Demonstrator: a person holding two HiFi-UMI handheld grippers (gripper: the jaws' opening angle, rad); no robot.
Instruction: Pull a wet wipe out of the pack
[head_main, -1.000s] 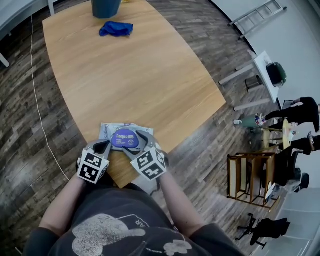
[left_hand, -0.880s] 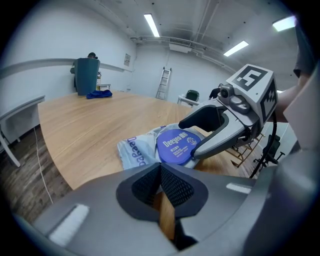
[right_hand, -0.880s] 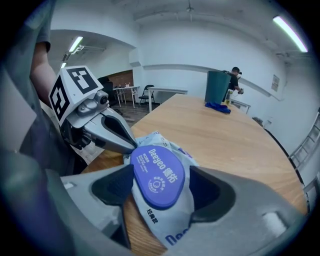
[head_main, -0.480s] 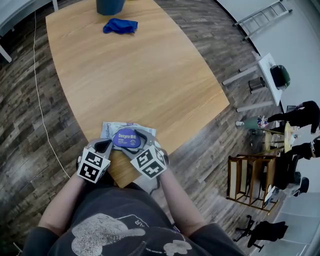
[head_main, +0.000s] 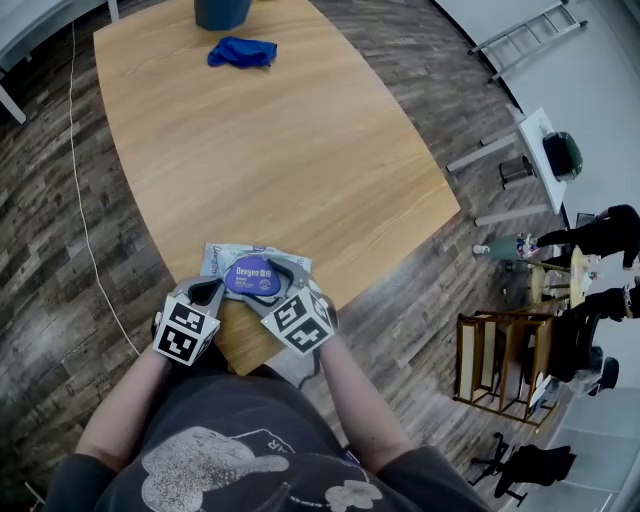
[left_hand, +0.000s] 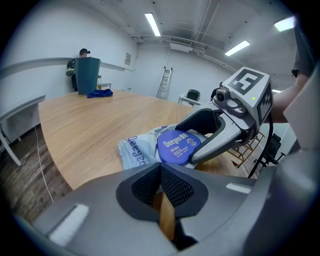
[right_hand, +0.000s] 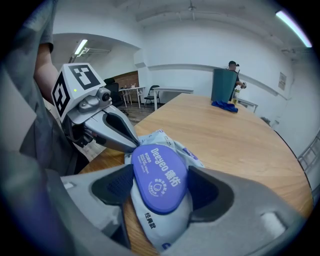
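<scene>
The wet wipe pack (head_main: 215, 262), pale film with a round blue lid (head_main: 249, 275), lies flat at the near edge of the wooden table (head_main: 270, 150). My right gripper (head_main: 270, 282) reaches in from the right. In the right gripper view its pads sit against both sides of the lid (right_hand: 159, 178), so the right gripper (right_hand: 160, 186) is shut on the pack. My left gripper (head_main: 218, 291) is shut with nothing in it (left_hand: 160, 169). Its closed tip (right_hand: 134, 145) rests against the pack's left edge (left_hand: 131, 151), beside the lid (left_hand: 177, 146).
A crumpled blue cloth (head_main: 243, 51) and a dark teal bin (head_main: 220, 12) stand at the table's far end. A white cable (head_main: 85, 230) runs along the floor on the left. A wooden rack (head_main: 500, 360) and chairs stand at the right.
</scene>
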